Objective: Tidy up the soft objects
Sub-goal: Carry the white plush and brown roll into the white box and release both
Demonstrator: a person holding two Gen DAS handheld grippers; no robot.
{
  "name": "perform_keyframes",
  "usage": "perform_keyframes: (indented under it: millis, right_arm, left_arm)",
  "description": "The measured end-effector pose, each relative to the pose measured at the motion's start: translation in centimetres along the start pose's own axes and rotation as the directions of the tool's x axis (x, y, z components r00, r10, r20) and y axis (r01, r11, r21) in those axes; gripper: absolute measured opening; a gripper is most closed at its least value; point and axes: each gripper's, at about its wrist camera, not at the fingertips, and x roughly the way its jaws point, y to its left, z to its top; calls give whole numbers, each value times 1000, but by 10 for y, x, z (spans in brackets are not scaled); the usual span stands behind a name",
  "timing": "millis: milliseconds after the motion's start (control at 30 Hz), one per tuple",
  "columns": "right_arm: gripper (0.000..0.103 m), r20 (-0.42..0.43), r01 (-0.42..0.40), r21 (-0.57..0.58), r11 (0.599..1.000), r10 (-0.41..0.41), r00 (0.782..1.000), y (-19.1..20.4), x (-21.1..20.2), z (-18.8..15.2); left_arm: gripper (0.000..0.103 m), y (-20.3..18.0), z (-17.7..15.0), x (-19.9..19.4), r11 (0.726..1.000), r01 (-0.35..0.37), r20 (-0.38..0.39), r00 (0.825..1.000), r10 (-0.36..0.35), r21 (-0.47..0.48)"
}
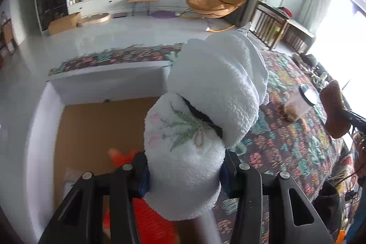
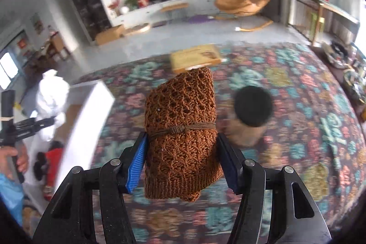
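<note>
My left gripper (image 1: 185, 173) is shut on a rolled white fluffy towel (image 1: 201, 106) with a green leaf embroidery, held above the white box (image 1: 43, 120) with a brown floor. An orange-red soft item (image 1: 146, 218) lies in the box below. My right gripper (image 2: 181, 157) is shut on a rolled brown knitted cloth (image 2: 183, 136) tied with a cord, held above the flowered tablecloth (image 2: 297, 106). The brown roll also shows at the right in the left wrist view (image 1: 334, 109). The white towel shows at the left in the right wrist view (image 2: 52, 93).
A clear jar with a black lid (image 1: 302, 102) stands on the tablecloth; in the right wrist view it (image 2: 251, 109) is just right of the brown roll. A flat yellow box (image 2: 196, 56) lies at the table's far edge. Clutter lines the right side.
</note>
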Motion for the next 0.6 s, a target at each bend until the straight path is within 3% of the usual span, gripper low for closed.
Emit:
perform_keyframes:
  millis: [100,200,300,333,433,533,600]
  right_arm:
    - [63,-61,-188,-53,981,184,981,92,25,-9]
    - [64,-143,-327,-85,941,313,939,169,50,-24]
    - [67,-225,-405,-88,910,378,898,226,79,-48]
    - [73,-252,-427,-82,901,395,883,238,88,-57]
    - [75,-345,-474,-41,879,433,833,260,119,-79]
    - [75,-341,-464,-21,885,430,836,254,128,-82]
    - [75,-308,-437,-36,899,406,861,246,121,-78]
  left_arm:
    - [51,45,-31,-20,992,-116,-23,993,115,-52]
    - [67,79,-64,-32,982,-153,-33,988,151,-113]
    - [83,103,-88,-37,965,-190,-38,982,186,-181]
    - [85,110,-95,-39,958,-207,-34,978,204,-199]
    - [86,122,-109,-48,939,-247,-19,968,250,-240]
    - [90,128,-124,-64,923,-289,22,952,304,-252]
    - [94,123,-132,-76,906,-348,50,928,369,-241]
